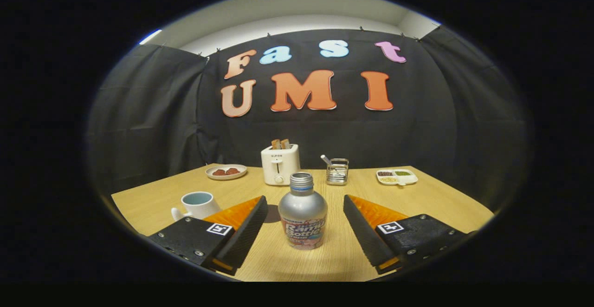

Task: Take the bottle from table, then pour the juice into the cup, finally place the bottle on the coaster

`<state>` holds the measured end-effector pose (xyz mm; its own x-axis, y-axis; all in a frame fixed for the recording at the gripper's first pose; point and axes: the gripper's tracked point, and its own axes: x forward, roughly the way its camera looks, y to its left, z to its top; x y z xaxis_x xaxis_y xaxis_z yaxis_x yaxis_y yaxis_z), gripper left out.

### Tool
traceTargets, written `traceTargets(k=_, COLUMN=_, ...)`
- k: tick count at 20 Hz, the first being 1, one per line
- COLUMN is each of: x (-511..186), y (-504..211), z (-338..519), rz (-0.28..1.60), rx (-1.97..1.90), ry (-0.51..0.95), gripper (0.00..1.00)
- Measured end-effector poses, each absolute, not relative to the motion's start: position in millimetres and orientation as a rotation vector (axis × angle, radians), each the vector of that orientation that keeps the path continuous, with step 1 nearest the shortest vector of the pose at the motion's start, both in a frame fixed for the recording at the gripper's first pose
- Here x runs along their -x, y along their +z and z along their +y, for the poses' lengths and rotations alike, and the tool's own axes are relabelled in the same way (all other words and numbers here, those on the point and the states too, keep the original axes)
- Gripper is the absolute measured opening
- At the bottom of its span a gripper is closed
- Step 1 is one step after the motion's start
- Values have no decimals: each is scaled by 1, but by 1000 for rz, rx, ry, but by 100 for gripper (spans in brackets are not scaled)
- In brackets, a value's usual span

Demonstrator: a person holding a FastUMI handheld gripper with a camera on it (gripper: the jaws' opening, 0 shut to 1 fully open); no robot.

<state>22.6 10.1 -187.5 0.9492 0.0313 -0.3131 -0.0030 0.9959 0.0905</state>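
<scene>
Wooden table [431,200] (bottle [302,216], cup [197,204], toaster [280,164], two plates)

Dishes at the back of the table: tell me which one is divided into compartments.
The white dish right of the wire caddy; the round plate left of the toaster is undivided.

One bottle [302,212], one cup [196,204], two plates [226,172].

gripper [305,212]: two wedge-shaped fingers
fingers [241,232]: black ribbed pads, orange sides
bases: black plates, small screws
markings: one white square tag with black pattern on each base
</scene>
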Motion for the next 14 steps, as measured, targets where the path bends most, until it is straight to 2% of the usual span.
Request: traceTargets(k=14, x=-30, y=-256, z=16, rz=453, rx=-75, ry=7, gripper=96)
